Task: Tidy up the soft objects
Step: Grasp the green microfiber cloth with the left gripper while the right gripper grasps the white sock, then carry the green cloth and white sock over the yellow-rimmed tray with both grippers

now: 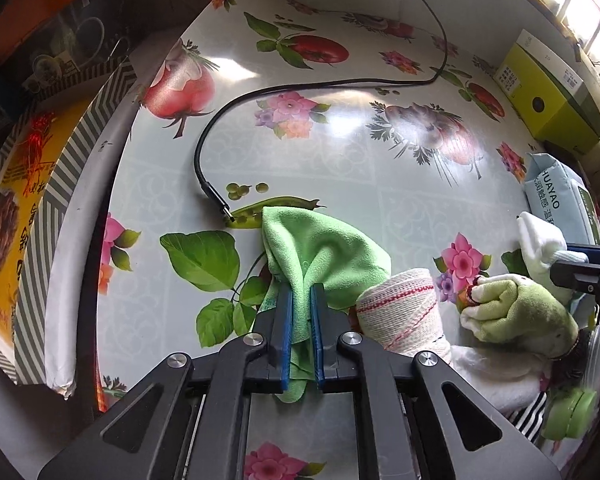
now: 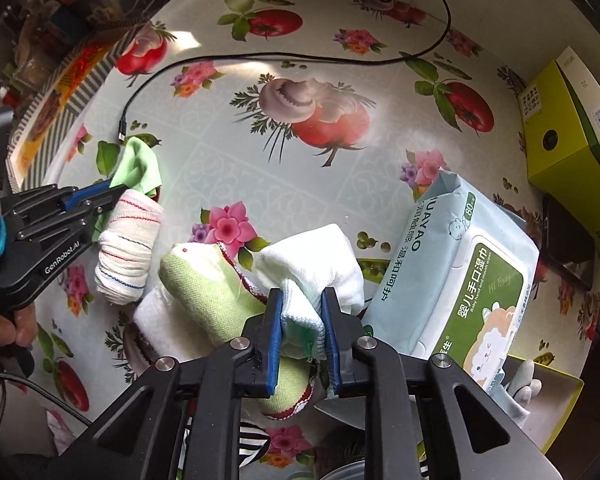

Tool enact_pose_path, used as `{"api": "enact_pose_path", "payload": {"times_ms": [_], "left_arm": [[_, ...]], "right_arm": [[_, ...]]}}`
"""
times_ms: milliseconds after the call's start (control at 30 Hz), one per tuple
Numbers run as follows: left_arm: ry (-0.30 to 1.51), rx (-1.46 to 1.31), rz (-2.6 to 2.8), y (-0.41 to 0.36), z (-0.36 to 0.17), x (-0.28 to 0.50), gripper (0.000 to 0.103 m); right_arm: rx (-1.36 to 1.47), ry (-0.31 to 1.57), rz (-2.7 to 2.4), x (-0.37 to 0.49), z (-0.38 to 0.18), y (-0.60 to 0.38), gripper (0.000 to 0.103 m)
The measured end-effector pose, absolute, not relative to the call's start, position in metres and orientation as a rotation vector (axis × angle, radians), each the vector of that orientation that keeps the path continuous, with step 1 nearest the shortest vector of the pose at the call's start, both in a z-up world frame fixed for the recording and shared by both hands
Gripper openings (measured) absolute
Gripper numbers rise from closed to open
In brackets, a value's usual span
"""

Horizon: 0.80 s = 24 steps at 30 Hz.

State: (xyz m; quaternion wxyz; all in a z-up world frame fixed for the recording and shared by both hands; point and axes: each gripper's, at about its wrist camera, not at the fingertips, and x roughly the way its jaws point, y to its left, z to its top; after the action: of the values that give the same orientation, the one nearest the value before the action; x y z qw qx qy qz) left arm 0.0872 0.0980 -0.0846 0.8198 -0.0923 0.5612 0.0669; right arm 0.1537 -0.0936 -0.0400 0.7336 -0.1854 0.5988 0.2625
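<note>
My left gripper (image 1: 301, 292) is shut on a bright green cloth (image 1: 324, 248), whose folds bulge up between the blue pads; from the right wrist view the same gripper (image 2: 120, 192) pinches that green cloth (image 2: 138, 168) at the left. My right gripper (image 2: 302, 300) is shut on a white and pale blue folded cloth (image 2: 320, 272). Under it lies a light green sock with red trim (image 2: 204, 288). A rolled white cloth with red and blue stripes (image 2: 126, 244) rests between the two grippers, and appears as the striped roll (image 1: 400, 308) beside the left gripper.
A pack of baby wipes (image 2: 460, 276) lies right of the right gripper. A yellow-green box (image 2: 568, 120) stands at the far right. A black cable (image 1: 260, 94) curves across the flowered tablecloth (image 1: 340, 168), its plug beside the green cloth. A striped box (image 1: 40, 184) borders the left edge.
</note>
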Motion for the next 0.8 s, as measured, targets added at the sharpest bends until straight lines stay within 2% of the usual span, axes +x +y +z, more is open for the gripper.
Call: {"api": "enact_pose_path", "payload": {"times_ms": [400, 800], "left_arm": [[1.121, -0.362, 0.198, 0.129, -0.038, 0.047, 0.008], [1.087, -0.353, 0.100, 0.081, 0.007, 0.029, 0.008]], "right_arm": [[-0.257, 1.209, 0.646, 0.132, 0.017, -0.112, 0.017], [-0.169, 1.161, 0.661, 0.095, 0.048, -0.144, 0.017]]}}
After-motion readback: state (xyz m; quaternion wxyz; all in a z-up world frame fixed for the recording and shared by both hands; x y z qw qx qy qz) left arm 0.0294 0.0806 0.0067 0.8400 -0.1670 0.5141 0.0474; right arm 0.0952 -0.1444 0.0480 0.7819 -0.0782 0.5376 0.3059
